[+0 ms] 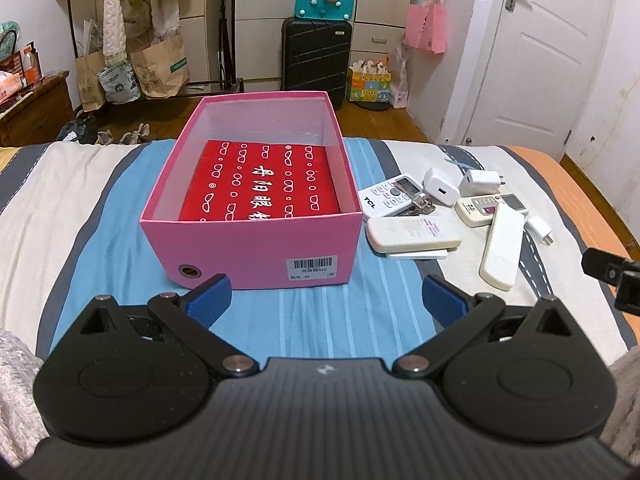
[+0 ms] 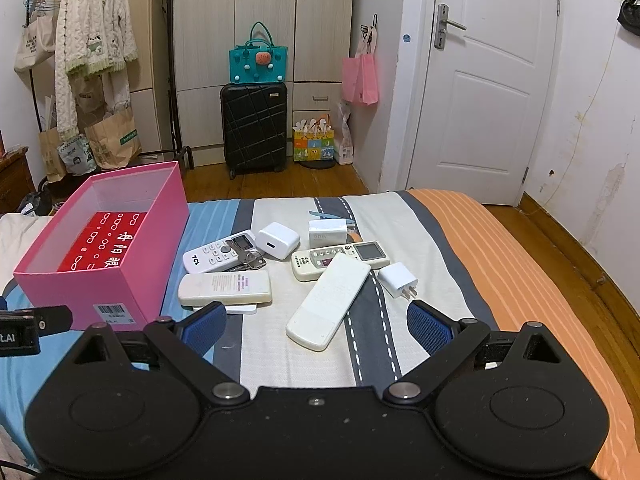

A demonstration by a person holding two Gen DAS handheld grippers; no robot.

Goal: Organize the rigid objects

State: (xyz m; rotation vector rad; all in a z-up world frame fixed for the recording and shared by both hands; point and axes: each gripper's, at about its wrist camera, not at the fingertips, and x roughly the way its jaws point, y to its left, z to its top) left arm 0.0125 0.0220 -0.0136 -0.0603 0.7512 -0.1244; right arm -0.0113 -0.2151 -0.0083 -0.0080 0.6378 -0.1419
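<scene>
Both our grippers, left gripper [image 1: 326,294] and right gripper [image 2: 317,322], hang wide open, holding nothing. The white plastic remotes and chargers [image 2: 328,300] sit piled beside the pink cardboard box [image 2: 100,280]; grabbing 1 could easily drag its overlapping neighbours.

Left gripper: black two-finger gripper with blue ribbed pads [image 1: 326,294], jaws spread wide, nothing between them.
Left pose: level, pointing forward, held low.
Left pads: blue ribbed pads [image 1: 210,292] angled inward at the tips, well apart.
Right gripper: black two-finger gripper with blue ribbed pads [image 2: 316,326], jaws spread wide, nothing held.
Right pose: level, pointing forward, beside the left one; its edge shows at the right border of the left wrist view.
Right pads: blue ribbed pads [image 2: 430,328] well apart.
</scene>
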